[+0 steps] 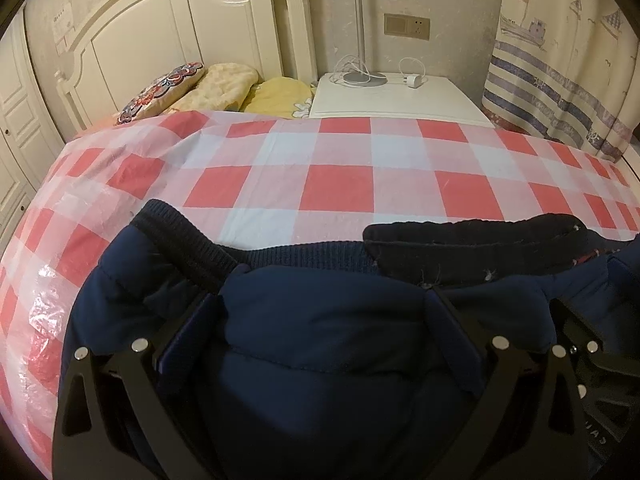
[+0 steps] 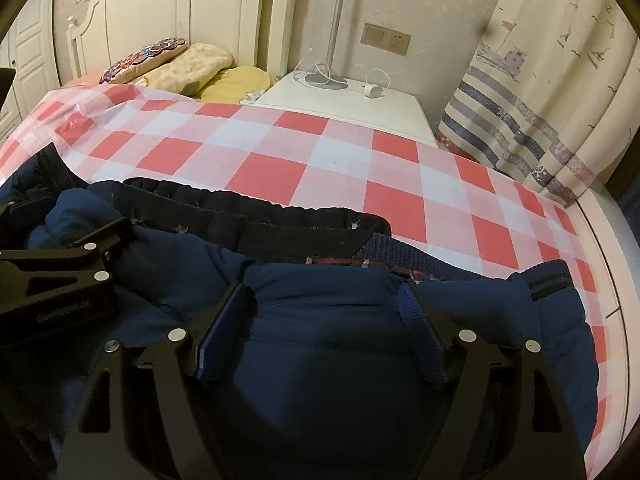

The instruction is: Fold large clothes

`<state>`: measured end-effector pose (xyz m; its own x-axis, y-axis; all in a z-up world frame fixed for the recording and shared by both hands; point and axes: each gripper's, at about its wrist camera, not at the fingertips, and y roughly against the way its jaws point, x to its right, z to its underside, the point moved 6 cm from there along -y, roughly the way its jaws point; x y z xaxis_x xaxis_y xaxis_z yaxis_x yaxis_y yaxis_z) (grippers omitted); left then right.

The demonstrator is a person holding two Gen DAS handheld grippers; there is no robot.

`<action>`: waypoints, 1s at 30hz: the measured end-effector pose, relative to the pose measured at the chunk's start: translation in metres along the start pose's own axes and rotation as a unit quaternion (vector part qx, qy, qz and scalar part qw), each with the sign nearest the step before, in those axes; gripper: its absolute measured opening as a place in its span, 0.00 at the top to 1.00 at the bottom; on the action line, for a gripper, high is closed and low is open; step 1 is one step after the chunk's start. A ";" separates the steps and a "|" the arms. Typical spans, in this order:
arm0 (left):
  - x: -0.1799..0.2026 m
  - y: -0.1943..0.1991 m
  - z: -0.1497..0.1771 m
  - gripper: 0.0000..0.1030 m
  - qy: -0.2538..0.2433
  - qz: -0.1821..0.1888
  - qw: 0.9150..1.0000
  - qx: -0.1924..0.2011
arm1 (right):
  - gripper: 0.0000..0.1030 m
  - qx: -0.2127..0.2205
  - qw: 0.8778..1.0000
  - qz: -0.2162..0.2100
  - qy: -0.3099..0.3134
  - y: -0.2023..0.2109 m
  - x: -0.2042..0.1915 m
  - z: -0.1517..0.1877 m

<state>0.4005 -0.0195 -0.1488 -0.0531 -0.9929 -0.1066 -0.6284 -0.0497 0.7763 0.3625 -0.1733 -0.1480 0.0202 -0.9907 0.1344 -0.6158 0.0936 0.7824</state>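
Navy padded fabric of the jacket (image 1: pixel 320 320) fills the bottom of both views, bulging up between the fingers of each gripper. At the lower middle of the left wrist view, the left gripper (image 1: pixel 324 300) has its jaws spread wide with a thick fold of the jacket between them; whether the pads press on it I cannot tell. At the lower middle of the right wrist view, the right gripper (image 2: pixel 326 292) also stands spread, a puffed fold bulging between its jaws. The jacket's dark ribbed collar (image 2: pixel 256 208) lies across the middle of that view. It rests on a bed under a red-and-white checked cover (image 2: pixel 320 152). Pillows (image 1: pixel 224 84) sit at the upper left, a white nightstand (image 1: pixel 400 96) at top centre, and a striped curtain (image 2: pixel 540 100) at the right.
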 end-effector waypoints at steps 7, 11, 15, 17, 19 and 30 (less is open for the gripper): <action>0.004 0.003 0.000 0.02 -0.039 -0.014 0.998 -0.037 | 0.16 -0.018 0.997 -0.072 -0.020 0.009 0.005 0.002; -0.015 0.036 -0.009 0.02 -0.023 0.013 1.000 -0.009 | 0.16 0.003 0.993 -0.114 -0.043 0.037 0.013 0.000; -0.058 0.048 -0.021 0.02 -0.008 -0.003 1.000 0.029 | 0.16 0.048 0.993 -0.087 -0.057 0.069 0.046 -0.014; -0.077 0.030 -0.014 0.02 0.009 0.005 1.000 0.006 | 0.16 0.053 0.994 -0.065 -0.065 0.074 0.066 -0.016; -0.088 0.007 -0.001 0.02 0.024 0.020 0.999 -0.028 | 0.16 0.036 0.995 -0.040 -0.080 0.064 0.092 -0.010; -0.104 -0.017 0.011 0.02 0.096 0.078 0.990 -0.062 | 0.08 -0.020 0.985 -0.072 -0.158 0.006 0.135 0.041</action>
<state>0.4082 0.0859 -0.1572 0.0135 -0.9913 0.1309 -0.5229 0.1046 0.8459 0.3298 -0.3102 -0.1504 -0.1450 -0.9746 -0.1708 -0.5935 -0.0524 0.8031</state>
